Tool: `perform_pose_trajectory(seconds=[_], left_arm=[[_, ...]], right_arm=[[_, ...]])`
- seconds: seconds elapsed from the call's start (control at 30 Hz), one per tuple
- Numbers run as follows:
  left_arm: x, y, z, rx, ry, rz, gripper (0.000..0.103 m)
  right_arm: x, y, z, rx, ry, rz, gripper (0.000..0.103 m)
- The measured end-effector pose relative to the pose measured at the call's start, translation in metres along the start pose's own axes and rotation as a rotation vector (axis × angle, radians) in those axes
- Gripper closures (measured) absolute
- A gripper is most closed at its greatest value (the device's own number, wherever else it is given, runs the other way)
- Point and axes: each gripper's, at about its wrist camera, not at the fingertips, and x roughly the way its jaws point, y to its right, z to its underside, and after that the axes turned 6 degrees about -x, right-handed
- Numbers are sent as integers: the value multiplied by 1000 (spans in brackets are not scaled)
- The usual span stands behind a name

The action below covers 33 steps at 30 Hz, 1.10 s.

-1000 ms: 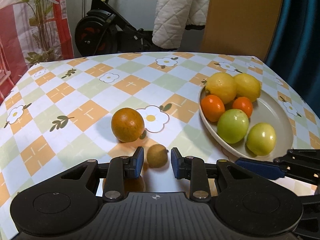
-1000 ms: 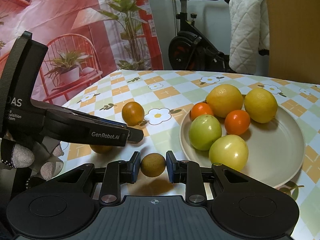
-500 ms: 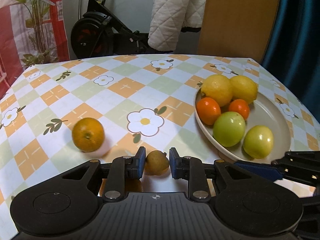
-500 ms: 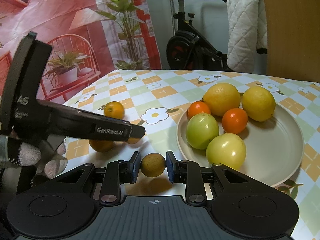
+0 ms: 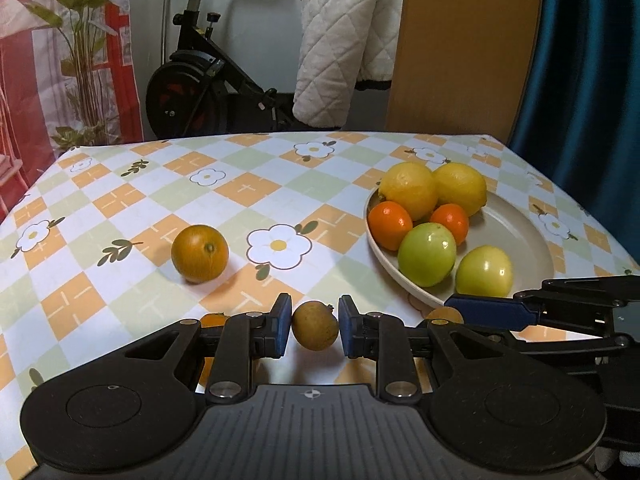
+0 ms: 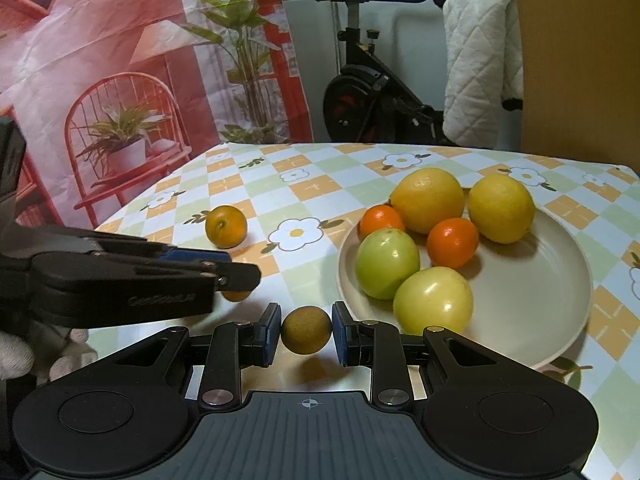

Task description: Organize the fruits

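Observation:
In the left wrist view my left gripper [image 5: 314, 320] is shut on a small brown fruit [image 5: 315, 330] held just above the tablecloth. The right wrist view shows my right gripper [image 6: 306, 326] shut on a second small brown fruit [image 6: 306, 336], close to the rim of the beige plate [image 6: 540, 312]. That plate [image 5: 516, 232] carries two yellow fruits, two small oranges and two green fruits. A loose orange [image 5: 199, 253] [image 6: 226, 226] lies on the table left of the plate. The two grippers sit side by side, the left gripper [image 6: 240, 274] to the left.
A small orange fruit [image 6: 236, 296] lies on the cloth under the left gripper's tip. The checked floral tablecloth [image 5: 248, 192] covers the table. Behind the far edge stand an exercise bike [image 5: 192, 92], a quilted white blanket [image 5: 344, 48] and a wooden panel. A gloved hand [image 6: 16, 356] shows at lower left.
My left gripper's jaws closed onto the small brown fruit and raised it a little. The loose orange rolled left across the cloth. The right gripper kept still with its fruit.

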Motion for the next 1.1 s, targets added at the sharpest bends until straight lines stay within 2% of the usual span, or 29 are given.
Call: perform_pose_trajectory(seconds=[0.33, 0.53, 0.77, 1.1], left_arm=[[-7, 6, -11, 0, 66, 23, 76], [-5, 20, -31, 9, 95, 82, 76], [25, 55, -51, 10, 34, 219, 76], [74, 100, -70, 53, -22, 275, 76]], right_arm=[[-10, 7, -5, 2, 57, 53, 78], [-25, 27, -12, 7, 125, 126, 78], [-27, 81, -15, 50, 154, 232, 78], [-1, 132, -10, 45, 117, 264, 78]])
